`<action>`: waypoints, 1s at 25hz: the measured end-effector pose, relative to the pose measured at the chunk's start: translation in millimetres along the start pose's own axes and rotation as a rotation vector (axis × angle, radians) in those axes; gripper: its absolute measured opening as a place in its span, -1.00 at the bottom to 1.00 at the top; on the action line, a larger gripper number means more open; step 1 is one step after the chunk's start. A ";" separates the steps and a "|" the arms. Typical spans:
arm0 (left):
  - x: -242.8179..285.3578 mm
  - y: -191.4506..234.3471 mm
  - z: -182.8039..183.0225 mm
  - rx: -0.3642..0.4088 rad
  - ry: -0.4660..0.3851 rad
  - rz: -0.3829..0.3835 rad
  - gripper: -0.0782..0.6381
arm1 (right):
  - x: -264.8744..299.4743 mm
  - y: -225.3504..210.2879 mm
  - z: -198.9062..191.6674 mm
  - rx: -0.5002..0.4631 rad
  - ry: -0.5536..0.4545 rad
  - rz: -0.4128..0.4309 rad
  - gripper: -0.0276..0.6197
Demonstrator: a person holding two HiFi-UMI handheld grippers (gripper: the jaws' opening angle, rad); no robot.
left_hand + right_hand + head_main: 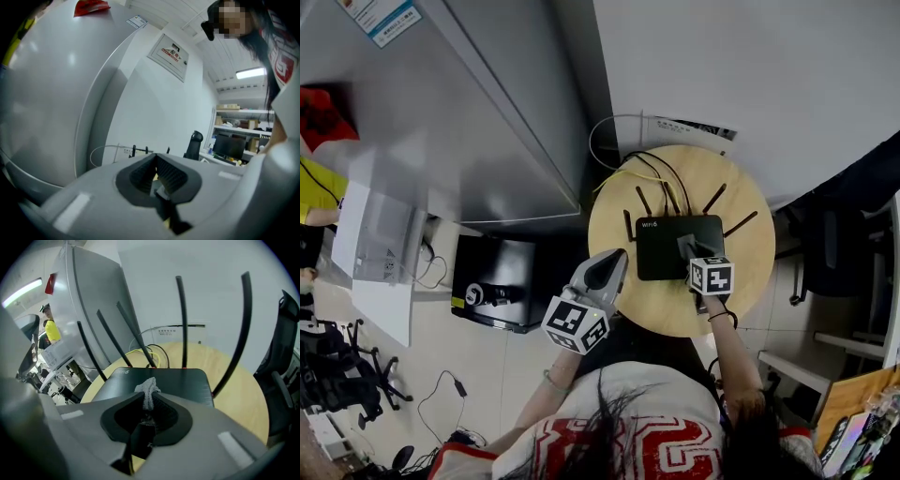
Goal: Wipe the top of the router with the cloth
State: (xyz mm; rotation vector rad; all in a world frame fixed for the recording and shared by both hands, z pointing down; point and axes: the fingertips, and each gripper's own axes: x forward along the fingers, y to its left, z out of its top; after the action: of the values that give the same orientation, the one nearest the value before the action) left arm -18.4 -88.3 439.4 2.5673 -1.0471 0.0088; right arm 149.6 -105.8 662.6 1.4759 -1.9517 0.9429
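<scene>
Cloth (149, 388) sits pinched in the right gripper (149, 398) above the router (180, 383); left gripper (156, 161) closed, empty.

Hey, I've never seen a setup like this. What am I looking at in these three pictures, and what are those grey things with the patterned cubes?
There is no robot here: a person holds a two-jaw gripper in each hand, and the cubes are part of them. One picture comes from a camera on the person's head, looking down; the others ride on the grippers. A black router sits on a round wooden table. The right gripper pinches a small grey cloth over the router's top. The left gripper is near the table's edge, jaws together, empty.
</scene>
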 end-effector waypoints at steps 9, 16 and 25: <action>0.0 5.0 1.1 -0.005 0.000 0.009 -0.78 | -28.5 -71.9 -8.7 0.095 -0.033 -0.124 -0.81; -1.4 7.1 -1.0 -0.010 0.003 0.017 -0.78 | -37.8 -97.7 -20.6 0.145 -0.030 -0.177 -0.81; -0.5 3.7 -3.3 -0.012 0.007 0.011 -0.78 | -14.5 -14.1 -2.4 0.090 -0.039 -0.039 -0.81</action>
State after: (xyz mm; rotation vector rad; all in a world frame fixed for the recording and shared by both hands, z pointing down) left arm -20.9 -89.3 443.6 2.5489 -1.0559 0.0150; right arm 167.2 -97.5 656.3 1.5878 -1.9236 1.0044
